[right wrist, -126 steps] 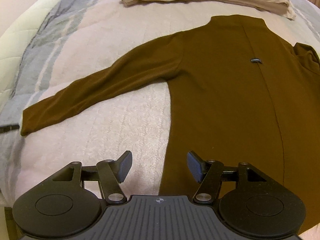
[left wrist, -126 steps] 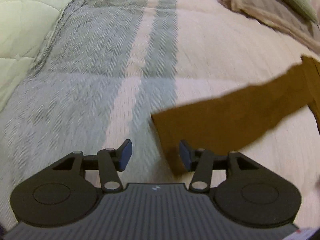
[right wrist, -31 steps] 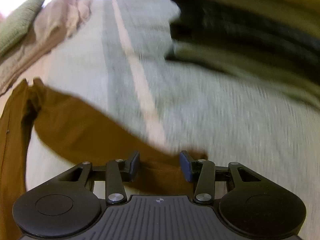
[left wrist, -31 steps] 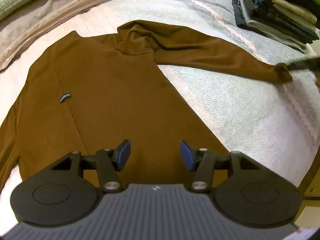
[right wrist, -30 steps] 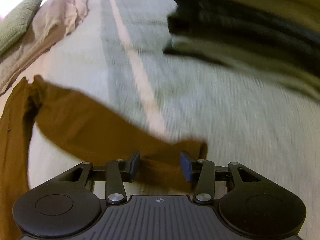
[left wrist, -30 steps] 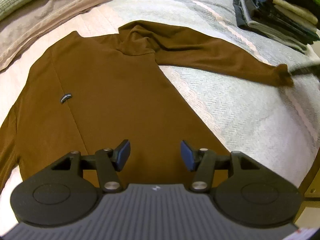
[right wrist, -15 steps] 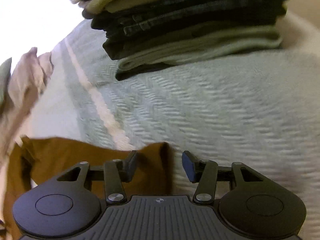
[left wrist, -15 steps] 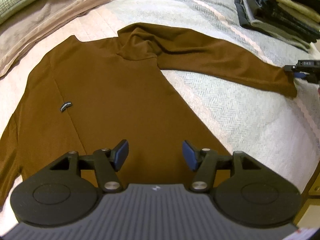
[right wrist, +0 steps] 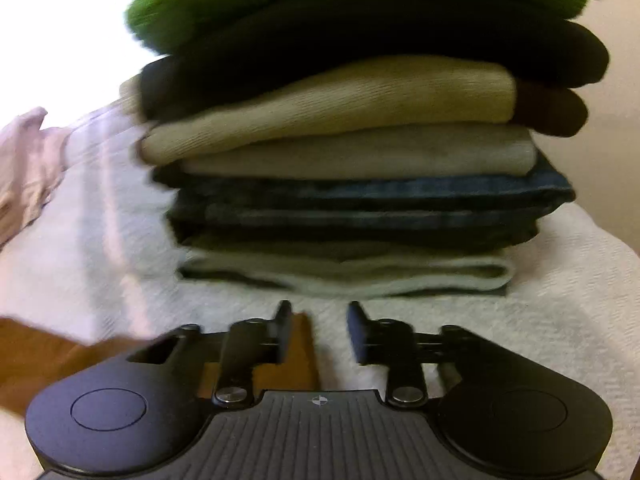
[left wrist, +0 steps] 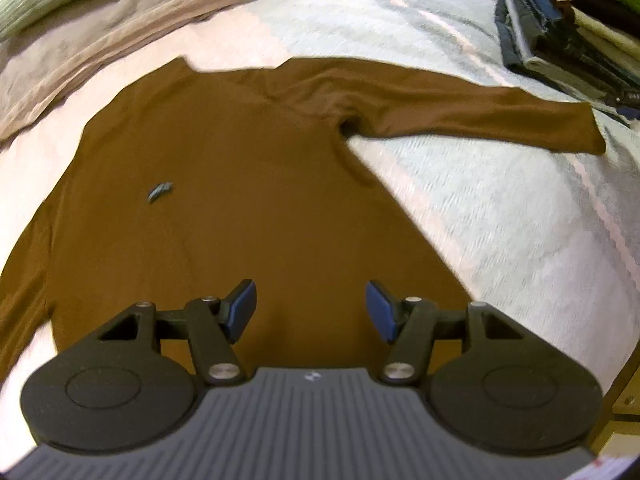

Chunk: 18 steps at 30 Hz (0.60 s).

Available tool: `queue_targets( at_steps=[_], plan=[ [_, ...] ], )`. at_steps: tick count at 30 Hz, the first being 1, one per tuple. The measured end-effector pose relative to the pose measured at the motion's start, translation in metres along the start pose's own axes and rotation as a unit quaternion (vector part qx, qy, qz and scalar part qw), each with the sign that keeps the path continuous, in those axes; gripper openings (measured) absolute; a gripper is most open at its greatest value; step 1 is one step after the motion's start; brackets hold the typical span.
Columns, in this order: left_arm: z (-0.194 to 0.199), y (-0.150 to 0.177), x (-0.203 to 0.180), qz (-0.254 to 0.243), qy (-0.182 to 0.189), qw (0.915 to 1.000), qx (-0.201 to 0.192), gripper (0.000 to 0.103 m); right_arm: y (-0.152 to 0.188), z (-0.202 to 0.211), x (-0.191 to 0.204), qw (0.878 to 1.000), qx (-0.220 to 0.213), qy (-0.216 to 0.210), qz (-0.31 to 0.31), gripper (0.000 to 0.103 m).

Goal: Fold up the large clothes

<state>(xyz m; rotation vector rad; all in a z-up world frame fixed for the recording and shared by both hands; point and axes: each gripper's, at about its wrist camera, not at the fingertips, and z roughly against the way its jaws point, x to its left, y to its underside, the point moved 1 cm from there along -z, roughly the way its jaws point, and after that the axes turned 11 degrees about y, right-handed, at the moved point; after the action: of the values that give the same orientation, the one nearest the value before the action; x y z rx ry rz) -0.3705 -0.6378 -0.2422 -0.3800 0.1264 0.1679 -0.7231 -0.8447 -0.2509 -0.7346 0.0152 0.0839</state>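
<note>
In the left wrist view, the brown long-sleeved shirt (left wrist: 248,184) lies flat on the bed (left wrist: 500,216), spread over a pale bedspread with grey stripes. One sleeve (left wrist: 472,116) is stretched out to the right, and its cuff ends near a stack of folded clothes (left wrist: 568,36) in the upper right corner. A small dark label (left wrist: 159,192) sits on the shirt body. The left gripper (left wrist: 308,308) hovers above the lower part of the shirt with its fingers (left wrist: 240,308) released and nothing between them. A beige cloth (left wrist: 120,28) lies at the upper left.

In the right wrist view, which is blurred, the right gripper (right wrist: 316,332) faces the stack of folded clothes (right wrist: 360,152). Its jaws have just been opening and the fingers (right wrist: 362,332) are apart. The brown cuff (right wrist: 300,356) lies under the left finger and is not pinched.
</note>
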Motion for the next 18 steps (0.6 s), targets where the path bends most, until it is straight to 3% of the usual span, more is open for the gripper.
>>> queue_targets(
  at_steps=[5,8,11,15,18],
  plan=[
    [0.020,0.042,0.026,0.043,-0.022,0.9988,0.008,0.056,0.050,0.037,0.043,0.993,0.073,-0.093,0.026,0.037],
    [0.037,0.077,0.046,0.070,-0.038,0.9967,0.013,0.056,0.090,0.068,0.079,0.975,0.121,-0.166,0.080,0.039],
    [0.055,0.116,0.065,0.100,-0.050,0.9936,0.016,0.056,0.131,0.099,0.110,0.949,0.165,-0.232,0.135,0.040],
    [0.074,0.174,0.088,0.143,-0.061,0.9876,0.021,0.056,0.178,0.125,0.138,0.919,0.195,-0.263,0.220,0.041],
    [0.085,0.213,0.104,0.177,-0.064,0.9819,0.020,0.056,0.202,0.132,0.146,0.910,0.215,-0.265,0.237,0.041]
  ],
)
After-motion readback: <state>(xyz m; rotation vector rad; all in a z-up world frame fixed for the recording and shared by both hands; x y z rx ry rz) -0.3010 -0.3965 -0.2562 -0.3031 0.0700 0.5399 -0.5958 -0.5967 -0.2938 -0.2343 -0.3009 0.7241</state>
